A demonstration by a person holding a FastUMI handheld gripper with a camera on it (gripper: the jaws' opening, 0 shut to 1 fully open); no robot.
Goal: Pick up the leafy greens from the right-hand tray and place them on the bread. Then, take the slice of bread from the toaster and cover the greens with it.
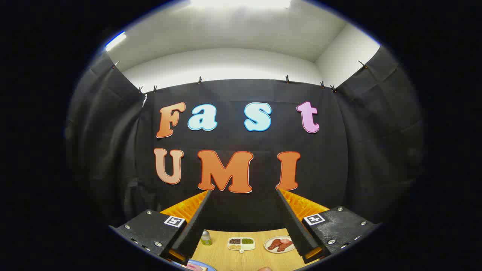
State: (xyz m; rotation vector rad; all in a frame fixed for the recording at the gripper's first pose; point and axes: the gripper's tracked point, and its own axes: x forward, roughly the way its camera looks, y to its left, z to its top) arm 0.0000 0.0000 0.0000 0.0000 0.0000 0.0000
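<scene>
My tool (243, 226) is held level and high, aimed at the booth wall, with its two fingers spread wide apart and nothing between them. Below and beyond the fingers lies the pale wooden worktop (226, 259).

**Objects in view**
- A white divided tray (241, 244) sits on the worktop between the fingers, well beyond them. One compartment holds something dark, one something green, one something yellowish. At this size I cannot tell whether the green portion is the leafy greens.
- A round white plate with reddish meat pieces (279, 244) lies just beside the tray, near my right finger.
- A small green-and-white bottle (205, 238) stands near my left finger.
- A blue-rimmed plate (197, 265) shows beneath my left finger. What it holds is cut off; I cannot tell whether this is the bread.

**Handling judgement**
Leafy greens are likely very light, soft and limp. They will crush or tear under hard closure and may slip from a shallow pinch. I would take hold at the thickest bunched part, closing gently, with the fingers reaching down into the compartment, not scraping its wall.

**Room for movement**
The worktop between the tray and the blue-rimmed plate looks open. The bottle is upright and could tip if my left finger sweeps past it. The meat plate sits close to the tray, so an approach from above is the safer line.
</scene>
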